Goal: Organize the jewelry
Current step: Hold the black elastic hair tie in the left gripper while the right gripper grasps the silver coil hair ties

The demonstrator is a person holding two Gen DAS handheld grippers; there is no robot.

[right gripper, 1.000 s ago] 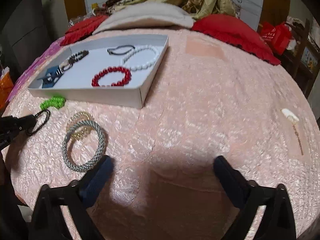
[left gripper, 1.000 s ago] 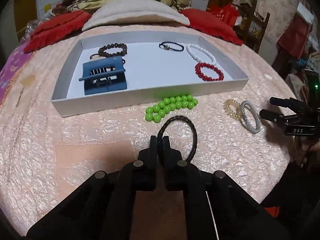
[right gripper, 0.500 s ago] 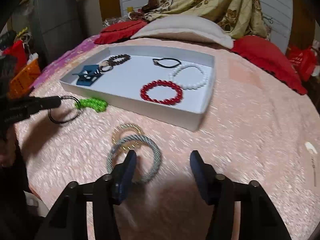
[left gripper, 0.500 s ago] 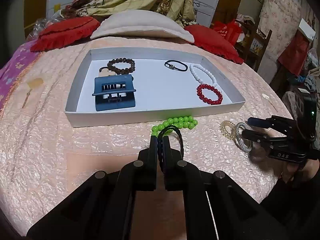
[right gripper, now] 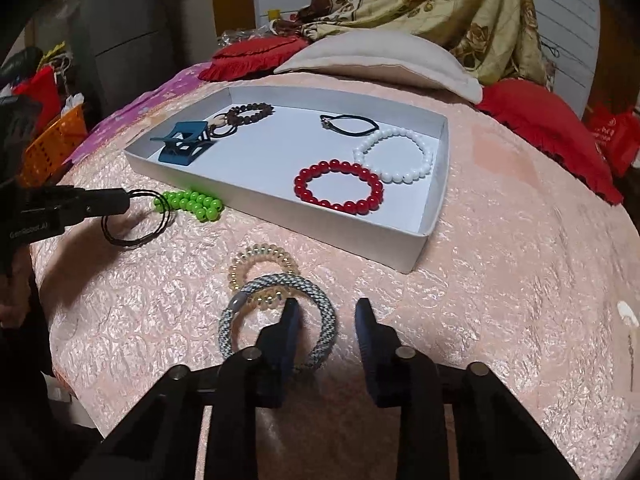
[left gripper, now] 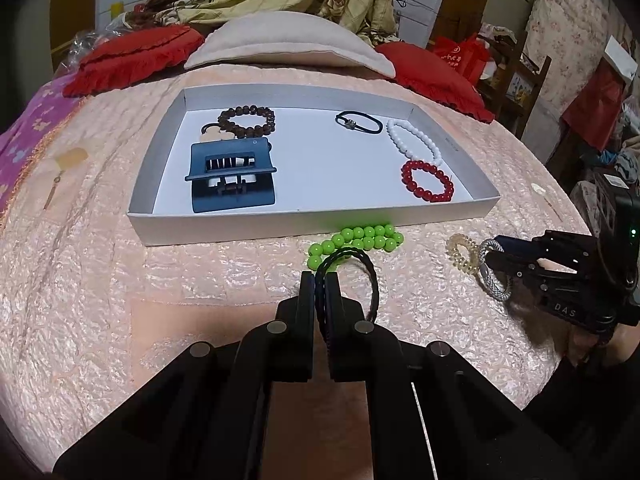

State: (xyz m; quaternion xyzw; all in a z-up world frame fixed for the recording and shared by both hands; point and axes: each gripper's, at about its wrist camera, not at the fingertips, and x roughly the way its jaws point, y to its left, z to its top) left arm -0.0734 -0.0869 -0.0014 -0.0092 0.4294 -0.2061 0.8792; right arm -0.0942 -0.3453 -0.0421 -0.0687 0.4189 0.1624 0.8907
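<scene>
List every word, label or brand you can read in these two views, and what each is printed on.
"DAS": white letters on the right gripper body, left wrist view.
"GenRobot.AI": faint letters on the left gripper body, right wrist view; blurred, so that reading is uncertain.
Gold print on the red bag behind the bed: too small to read.

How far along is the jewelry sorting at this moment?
Done: the white tray already holds the red, white and brown bead bracelets, a black hair tie and a blue claw clip. In hand: the left gripper is shut on a black twisted band; the right gripper has been closing around the grey braided band's rim. Left: the green beads and amber coil tie, both outside.
</scene>
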